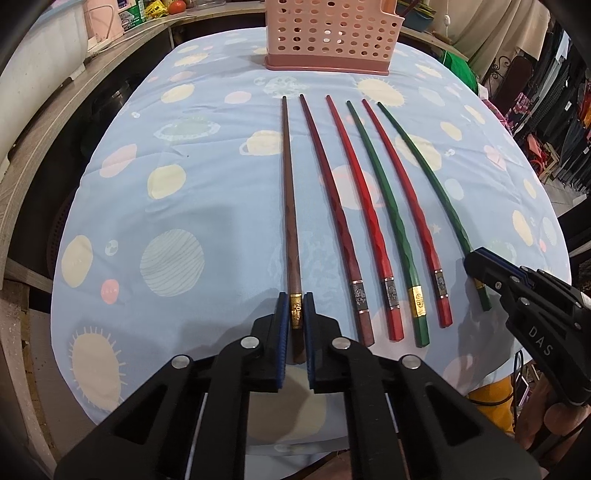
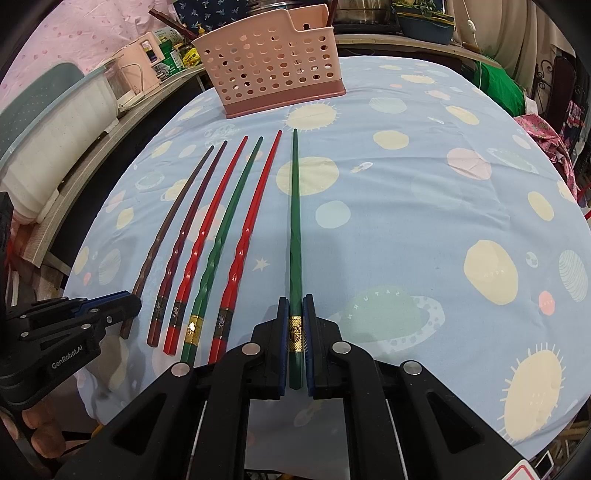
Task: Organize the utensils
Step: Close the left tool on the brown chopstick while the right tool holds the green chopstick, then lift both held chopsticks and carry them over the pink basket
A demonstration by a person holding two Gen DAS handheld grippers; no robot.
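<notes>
Several chopsticks lie side by side on the blue planet-print tablecloth (image 1: 207, 184). My left gripper (image 1: 296, 299) is shut on the gold-banded end of the brown chopstick (image 1: 289, 192), the leftmost one. My right gripper (image 2: 295, 301) is shut on the gold-banded end of the rightmost green chopstick (image 2: 295, 221). Between them lie a dark red chopstick (image 1: 328, 206), two red chopsticks (image 1: 360, 206) and another green chopstick (image 1: 388, 206). A pink perforated utensil basket (image 1: 328, 35) stands at the far edge; it also shows in the right wrist view (image 2: 273, 62).
A wooden shelf with a white container (image 2: 55, 125) and jars runs along the left. Clothes and green fabric (image 2: 506, 85) hang at the right. The right gripper's body (image 1: 524, 295) shows in the left wrist view, the left gripper's body (image 2: 66, 321) in the right wrist view.
</notes>
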